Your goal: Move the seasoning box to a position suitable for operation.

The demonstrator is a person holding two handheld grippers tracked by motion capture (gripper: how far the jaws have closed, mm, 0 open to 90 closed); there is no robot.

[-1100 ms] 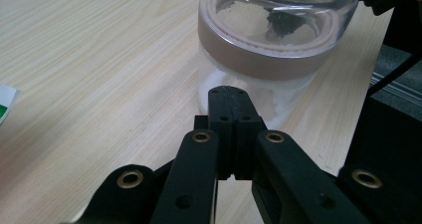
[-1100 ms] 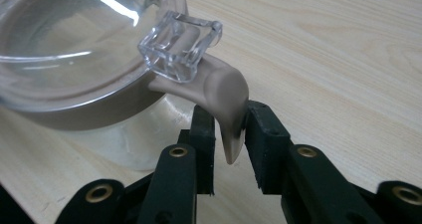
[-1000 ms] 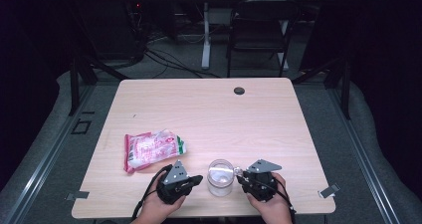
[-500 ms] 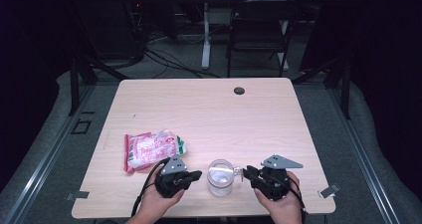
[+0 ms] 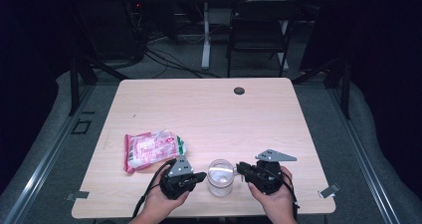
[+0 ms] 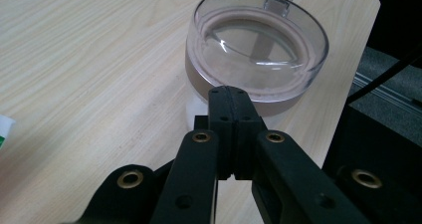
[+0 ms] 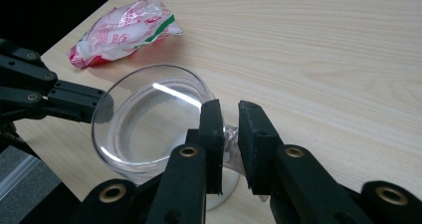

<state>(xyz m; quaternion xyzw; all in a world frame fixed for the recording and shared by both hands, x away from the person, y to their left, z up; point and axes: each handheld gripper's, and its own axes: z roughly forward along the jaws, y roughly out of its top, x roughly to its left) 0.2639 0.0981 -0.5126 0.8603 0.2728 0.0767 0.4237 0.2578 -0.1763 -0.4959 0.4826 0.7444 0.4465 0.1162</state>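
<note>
Standing near the table's [image 5: 149,104] front edge, at about 6 o'clock on the tabletop: a clear plastic jar [image 5: 220,176] with a transparent lid, upright, no label or writing legible on it. Flanked at 9 o'clock by the left gripper [image 5: 201,175], jaws pressed flat together with nothing between them, tips just beside the jar's wall below the lid (touching or not, cannot tell). Flanked at 3 o'clock by the right gripper [image 5: 240,168], jaws just been closing, now standing a narrow gap apart around a small clear tab at the lid's rim; pads close to that tab, but contact not clear enough to call. Lying at roughly 10 o'clock from the jar, well clear of it: a crinkled red, white and green snack packet [image 5: 152,149], printed with red lettering too small and creased to read. Sitting far back at 12 o'clock: a small dark round cap [image 5: 239,90] in the wood-grain top.
</note>
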